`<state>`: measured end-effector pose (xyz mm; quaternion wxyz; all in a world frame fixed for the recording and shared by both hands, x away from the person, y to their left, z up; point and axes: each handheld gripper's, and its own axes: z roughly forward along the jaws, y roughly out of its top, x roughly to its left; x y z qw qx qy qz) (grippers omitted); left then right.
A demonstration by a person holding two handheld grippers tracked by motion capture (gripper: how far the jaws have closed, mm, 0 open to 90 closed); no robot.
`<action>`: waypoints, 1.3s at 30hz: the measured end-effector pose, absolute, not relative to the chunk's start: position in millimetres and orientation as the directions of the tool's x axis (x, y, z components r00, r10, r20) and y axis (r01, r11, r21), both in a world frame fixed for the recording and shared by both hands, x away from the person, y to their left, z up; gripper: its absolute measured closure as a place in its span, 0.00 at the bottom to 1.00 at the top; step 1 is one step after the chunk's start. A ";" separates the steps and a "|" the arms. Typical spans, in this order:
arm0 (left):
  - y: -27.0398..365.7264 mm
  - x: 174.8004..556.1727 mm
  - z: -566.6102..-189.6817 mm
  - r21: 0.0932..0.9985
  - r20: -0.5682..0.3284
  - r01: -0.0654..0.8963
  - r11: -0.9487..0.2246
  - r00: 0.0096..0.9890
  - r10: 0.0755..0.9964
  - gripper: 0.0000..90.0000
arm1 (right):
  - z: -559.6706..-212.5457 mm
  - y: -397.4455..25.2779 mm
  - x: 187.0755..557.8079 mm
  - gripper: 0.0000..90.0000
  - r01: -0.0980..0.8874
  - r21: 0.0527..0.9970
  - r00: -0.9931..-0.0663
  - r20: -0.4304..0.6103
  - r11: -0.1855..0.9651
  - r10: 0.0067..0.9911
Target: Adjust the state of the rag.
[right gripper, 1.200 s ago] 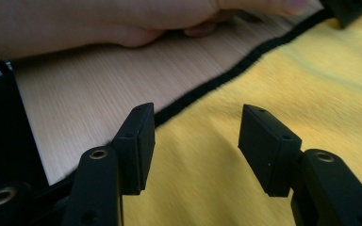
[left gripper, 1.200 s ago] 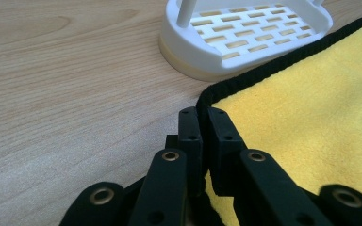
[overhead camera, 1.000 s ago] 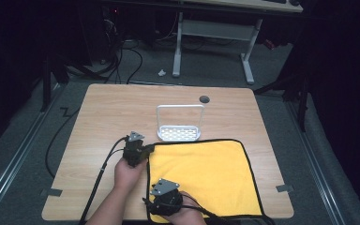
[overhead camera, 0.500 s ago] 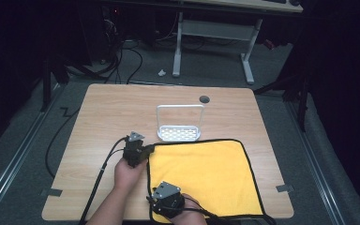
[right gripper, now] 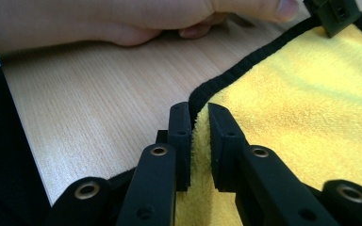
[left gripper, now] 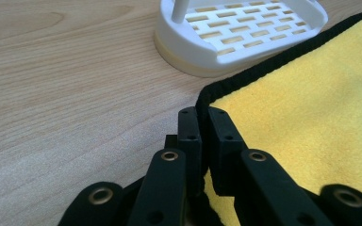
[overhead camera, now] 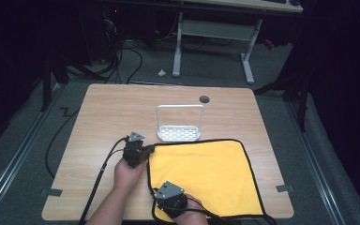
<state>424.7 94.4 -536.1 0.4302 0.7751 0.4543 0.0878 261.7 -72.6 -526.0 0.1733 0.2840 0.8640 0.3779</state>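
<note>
Cloth: yellow cloth (overhead camera: 206, 176) with black hem, flat on worktop (overhead camera: 103, 117) just in front of white rack (overhead camera: 179, 132).
Left gripper (left gripper: 204, 123): low at cloth's far-left corner — fingers pinching the hem.
Right gripper (right gripper: 199, 123): at near-left edge — fingers clamped on cloth.

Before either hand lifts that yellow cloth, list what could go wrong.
1. The left gripper pinches only the black hem at a corner of the yellow cloth; that thin bite may slip when pulled.
2. The white rack stands right at the cloth's far edge; a lifted or folded cloth could drag or tip it.
3. The right gripper holds a thicker fold, so uneven grips might skew the fold.
</note>
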 end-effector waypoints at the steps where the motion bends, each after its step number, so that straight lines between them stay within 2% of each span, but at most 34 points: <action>1: 94.8 424.4 -536.1 0.750 -0.259 0.627 -0.210 0.571 0.779 0.94 | -524.0 -73.8 260.9 0.90 0.359 0.757 -0.775 -0.084 0.546 0.626; 10: 100.8 422.7 -533.9 0.774 -0.292 0.607 -0.180 0.594 0.749 0.94 | -513.4 -77.0 257.2 0.90 0.328 0.791 -0.769 -0.093 0.516 0.632; 15: 110.3 421.8 -530.4 0.777 -0.348 0.620 -0.110 0.567 0.747 0.94 | -504.4 -74.1 255.7 0.90 0.305 0.809 -0.768 -0.103 0.503 0.632; 19: 119.9 418.3 -527.7 0.782 -0.348 0.616 -0.098 0.561 0.751 0.94 | -500.2 -68.2 254.9 0.90 0.288 0.815 -0.774 -0.110 0.502 0.623; 24: 146.6 413.2 -523.7 0.781 -0.372 0.623 -0.053 0.531 0.762 0.94 | -495.6 -47.2 253.4 0.90 0.257 0.819 -0.793 -0.125 0.513 0.596; 26: 160.0 411.1 -522.9 0.777 -0.347 0.625 -0.071 0.521 0.780 0.94 | -494.8 -37.2 252.6 0.90 0.252 0.818 -0.798 -0.126 0.517 0.589; 34: 200.9 389.6 -528.0 0.786 -0.373 0.618 0.007 0.466 0.802 0.94 | -493.8 2.7 248.7 0.90 0.209 0.828 -0.829 -0.131 0.520 0.543; 37: 208.1 387.9 -531.3 0.779 -0.361 0.627 0.001 0.448 0.818 0.94 | -494.7 12.5 246.5 0.90 0.197 0.831 -0.837 -0.134 0.521 0.530; 39: 215.7 387.9 -532.2 0.768 -0.388 0.639 0.039 0.417 0.822 0.94 | -495.8 16.8 246.1 0.90 0.196 0.829 -0.840 -0.134 0.524 0.526</action>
